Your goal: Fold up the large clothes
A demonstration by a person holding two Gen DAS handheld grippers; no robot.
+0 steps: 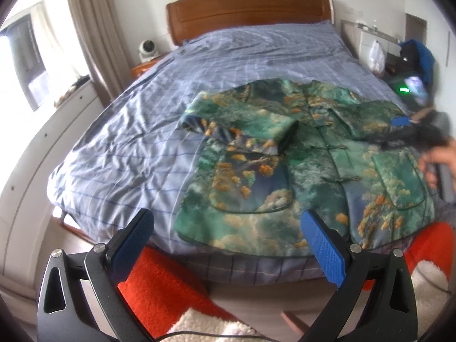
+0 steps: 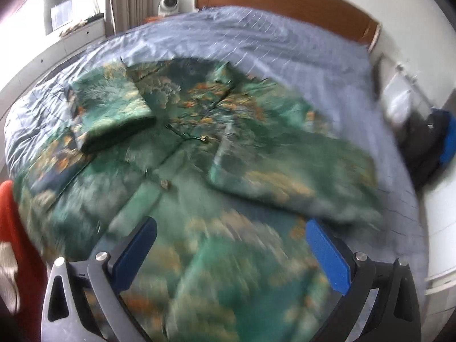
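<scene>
On the bed [image 1: 114, 131], the jacket [image 1: 313, 188] lies collar toward headboard [image 1: 248, 8].

Jacket [image 1: 307, 165] on bed [image 1: 119, 131] (seemingly near edge).

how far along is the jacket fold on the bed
Partly done. The green printed jacket lies flat, front up, on the blue checked bedspread, and both sleeves are folded in across the chest. Nothing is in hand: the left hand-held gripper and right hand-held gripper are both open, near the hem. What is left is folding the body up; the hem lies unfolded at the bed edge.
</scene>
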